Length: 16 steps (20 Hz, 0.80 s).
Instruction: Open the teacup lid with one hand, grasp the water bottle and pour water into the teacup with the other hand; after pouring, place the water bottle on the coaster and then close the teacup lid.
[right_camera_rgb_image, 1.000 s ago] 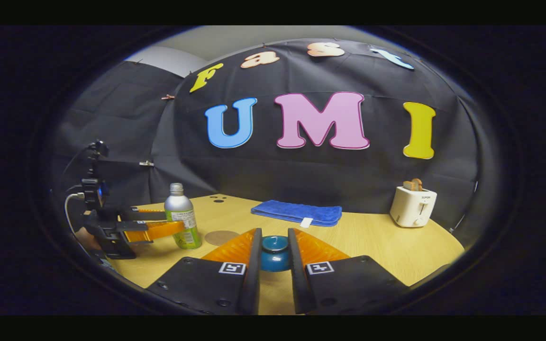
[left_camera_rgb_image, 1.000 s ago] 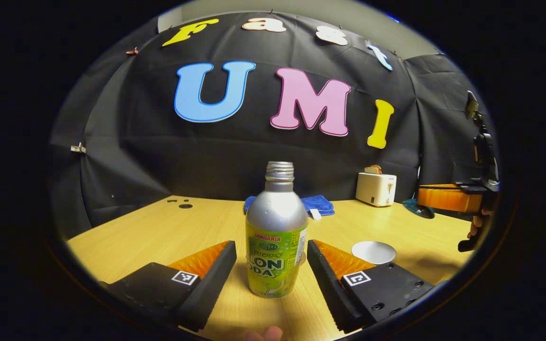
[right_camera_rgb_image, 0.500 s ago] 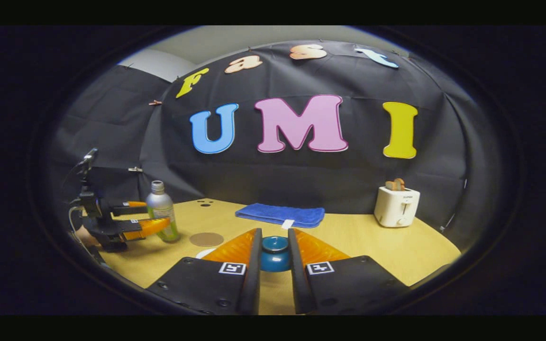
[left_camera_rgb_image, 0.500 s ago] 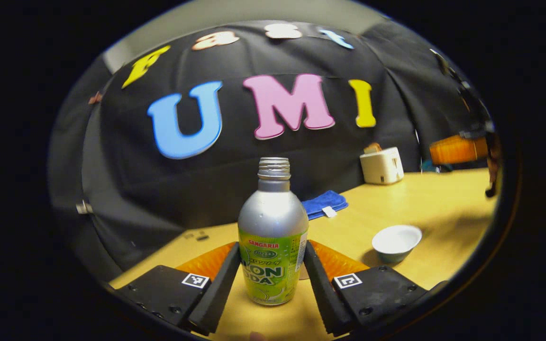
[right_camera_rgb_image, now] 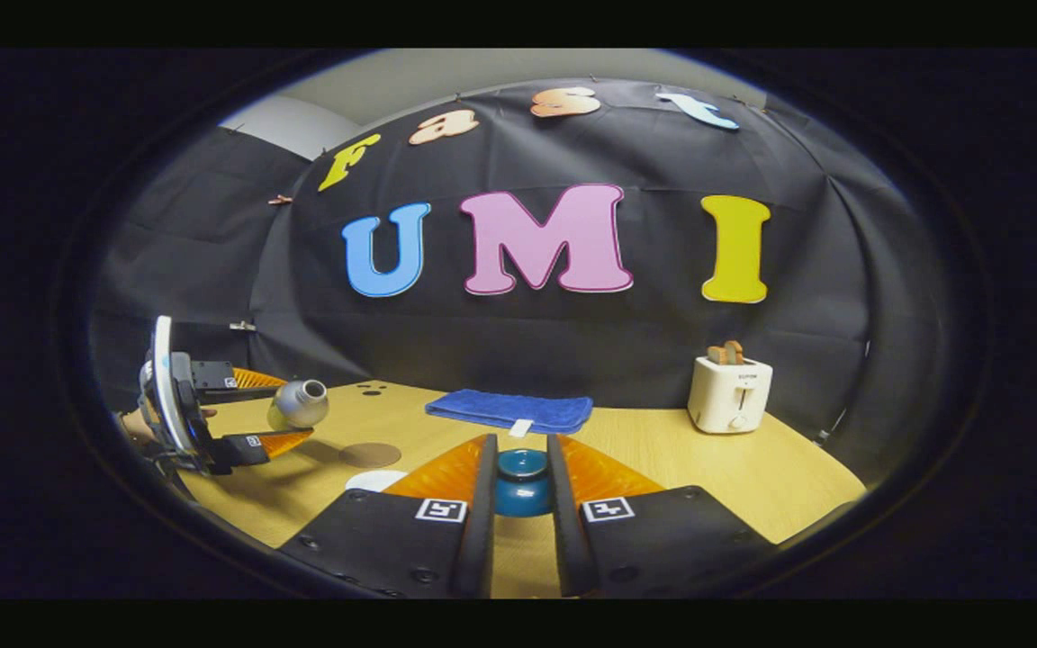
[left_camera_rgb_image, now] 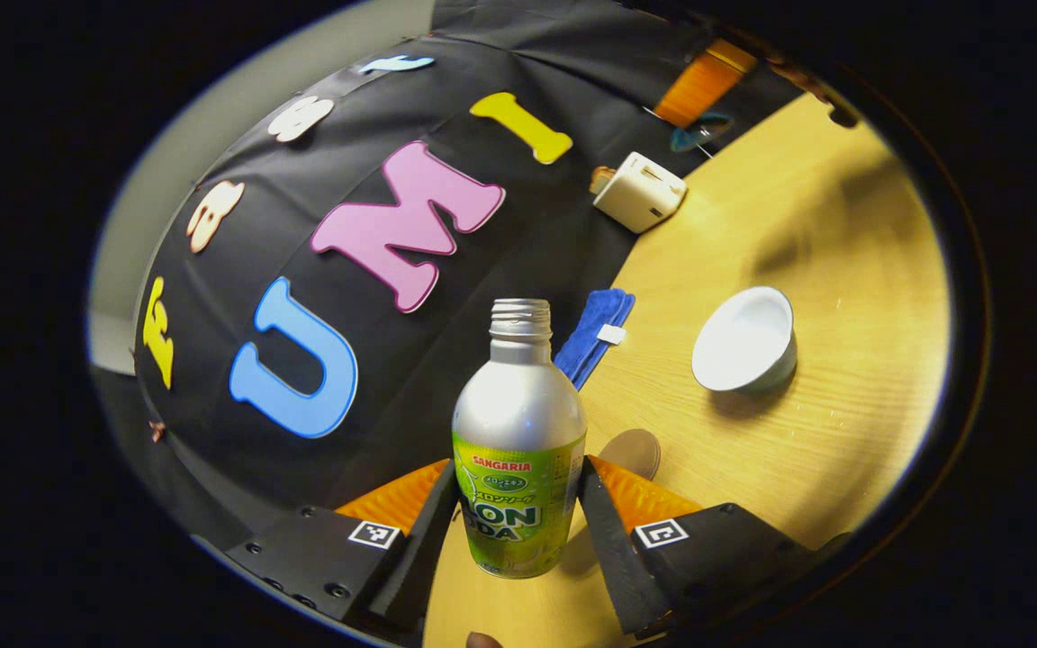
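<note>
The left gripper (left_camera_rgb_image: 518, 513) is rolled far over to one side and held up in the air above the table. Its two fingers squeeze the water bottle (left_camera_rgb_image: 518, 441) between them. The right gripper (right_camera_rgb_image: 518, 490) is level and points straight ahead. Its two fingers are pulled in close on the knob of the teacup lid (right_camera_rgb_image: 521, 481) and hold it up.

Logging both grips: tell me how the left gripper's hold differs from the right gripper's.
The left gripper clamps the water bottle; the right gripper clamps the teacup lid. The left is rolled steeply, bottle tipped toward the teacup; the right sits level. Both are shut on their loads.
</note>
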Each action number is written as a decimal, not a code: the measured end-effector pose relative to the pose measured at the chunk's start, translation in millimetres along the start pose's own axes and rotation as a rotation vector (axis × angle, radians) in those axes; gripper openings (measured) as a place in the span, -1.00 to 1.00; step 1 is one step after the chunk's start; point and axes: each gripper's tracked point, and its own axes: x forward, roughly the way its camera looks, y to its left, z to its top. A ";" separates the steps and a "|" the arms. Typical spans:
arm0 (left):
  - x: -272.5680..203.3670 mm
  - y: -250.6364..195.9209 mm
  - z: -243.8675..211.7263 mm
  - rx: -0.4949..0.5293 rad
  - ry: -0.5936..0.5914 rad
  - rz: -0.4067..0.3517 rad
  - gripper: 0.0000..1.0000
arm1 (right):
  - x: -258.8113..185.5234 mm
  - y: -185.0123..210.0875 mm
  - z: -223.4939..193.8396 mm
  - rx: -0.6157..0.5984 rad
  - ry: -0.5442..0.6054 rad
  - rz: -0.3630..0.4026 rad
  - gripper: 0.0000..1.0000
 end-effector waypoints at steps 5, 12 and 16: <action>4.1 -4.7 5.8 0.244 -0.008 0.007 0.59 | -3.3 -7.3 3.6 0.012 -0.007 -0.015 -0.36; 7.8 -6.7 -0.1 0.449 -0.002 0.013 0.58 | -8.0 -7.5 11.1 0.010 -0.026 -0.016 -0.36; 8.9 -5.6 -1.1 0.559 -0.022 0.030 0.58 | -10.7 -6.1 15.4 0.012 -0.033 -0.013 -0.37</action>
